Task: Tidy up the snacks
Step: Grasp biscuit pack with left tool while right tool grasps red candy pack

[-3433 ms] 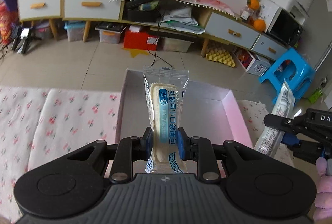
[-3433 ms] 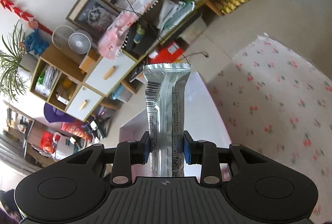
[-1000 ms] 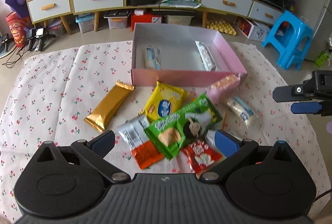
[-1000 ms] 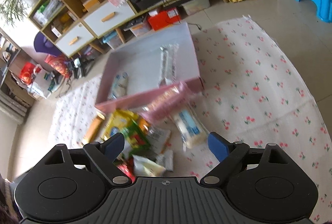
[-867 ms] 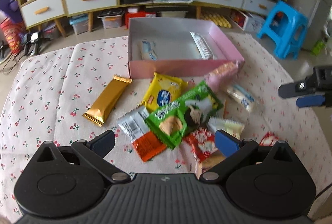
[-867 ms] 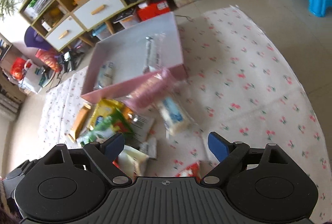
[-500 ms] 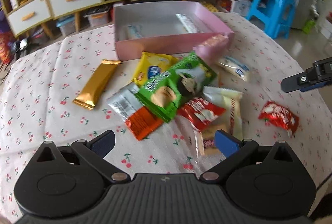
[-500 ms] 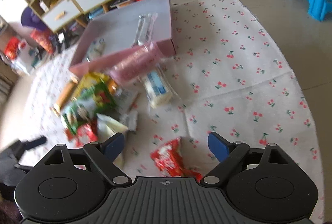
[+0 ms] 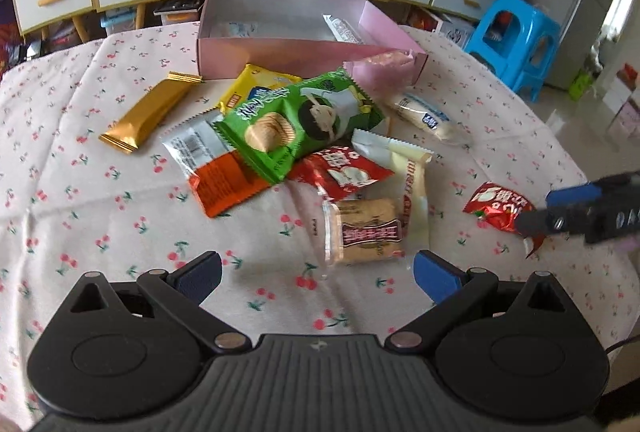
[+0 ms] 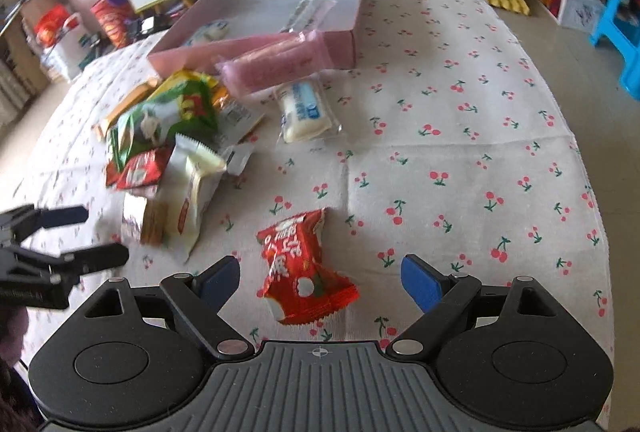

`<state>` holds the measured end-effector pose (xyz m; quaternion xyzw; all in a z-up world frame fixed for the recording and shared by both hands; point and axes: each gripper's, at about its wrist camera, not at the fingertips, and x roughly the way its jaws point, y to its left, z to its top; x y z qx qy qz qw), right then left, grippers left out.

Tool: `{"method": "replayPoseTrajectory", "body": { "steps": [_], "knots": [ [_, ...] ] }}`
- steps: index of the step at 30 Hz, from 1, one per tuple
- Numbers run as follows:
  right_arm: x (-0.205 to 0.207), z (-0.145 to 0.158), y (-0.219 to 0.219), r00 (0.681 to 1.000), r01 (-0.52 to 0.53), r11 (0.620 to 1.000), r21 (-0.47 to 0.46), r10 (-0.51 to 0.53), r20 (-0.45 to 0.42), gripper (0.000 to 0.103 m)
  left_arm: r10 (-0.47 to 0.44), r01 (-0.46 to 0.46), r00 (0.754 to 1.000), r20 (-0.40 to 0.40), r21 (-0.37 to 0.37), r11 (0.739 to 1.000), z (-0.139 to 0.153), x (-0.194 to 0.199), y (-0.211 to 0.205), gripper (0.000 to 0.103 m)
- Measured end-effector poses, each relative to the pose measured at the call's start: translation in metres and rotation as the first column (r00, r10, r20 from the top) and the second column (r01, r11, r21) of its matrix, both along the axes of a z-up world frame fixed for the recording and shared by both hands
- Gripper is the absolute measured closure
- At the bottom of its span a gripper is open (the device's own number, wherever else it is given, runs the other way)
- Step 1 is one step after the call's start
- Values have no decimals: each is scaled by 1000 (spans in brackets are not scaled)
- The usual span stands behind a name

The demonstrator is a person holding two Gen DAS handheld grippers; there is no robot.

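Tablecloth (image 9: 100, 216): white with a red cherry print. Box (image 9: 280, 51): pink outside, white within. In front of the box: gold bar (image 9: 150, 111), yellow packet (image 9: 256, 81), green bag (image 9: 296, 121), orange-and-silver wrapper (image 9: 218, 167), red packet (image 10: 304, 268).

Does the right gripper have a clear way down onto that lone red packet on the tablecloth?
Probably yes. The right gripper is open, its fingers either side of the red packet, which lies apart from the pile, nothing over it.
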<state>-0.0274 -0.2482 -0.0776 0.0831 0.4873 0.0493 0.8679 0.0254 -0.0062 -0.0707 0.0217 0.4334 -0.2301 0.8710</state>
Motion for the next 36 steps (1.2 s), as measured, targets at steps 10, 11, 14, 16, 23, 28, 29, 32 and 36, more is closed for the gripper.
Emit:
{"method": "replayPoseTrajectory", "body": {
  "steps": [10, 11, 14, 16, 23, 28, 29, 32, 36],
  "knots": [
    [-8, -15, 17, 994, -87, 995, -57, 90, 55, 13, 36, -36, 997, 70, -4, 999, -12, -11, -14, 2],
    [-9, -16, 18, 993, -96, 993, -65, 100, 57, 13, 37, -37, 996, 83, 2, 999, -12, -12, -15, 3],
    [-11, -20, 23, 990, -119, 988, -102, 126, 67, 13, 38, -39, 994, 106, 10, 999, -13, -13, -19, 7],
    [-13, -21, 25, 987, -130, 984, -121, 140, 78, 13, 42, -43, 993, 111, 2, 999, -12, -13, -20, 10],
    [-13, -21, 23, 986, -126, 984, -124, 138, 95, 14, 39, -38, 993, 114, -17, 999, -11, -14, -24, 28],
    [-13, -18, 21, 986, -112, 985, -130, 127, 111, 16, 43, -41, 993, 114, -15, 999, -10, -13, -24, 39],
    [-13, -18, 21, 986, -112, 985, -129, 127, 111, 16, 44, -44, 993, 114, -10, 999, -10, -13, -24, 41],
    [-12, -17, 22, 985, -118, 984, -130, 133, 111, 16, 36, -35, 994, 102, -15, 999, -9, -13, -24, 51],
    [-13, -16, 26, 982, -129, 981, -146, 147, 119, 24, 35, -33, 995, 92, -18, 999, -9, -13, -25, 54]
  ]
}}
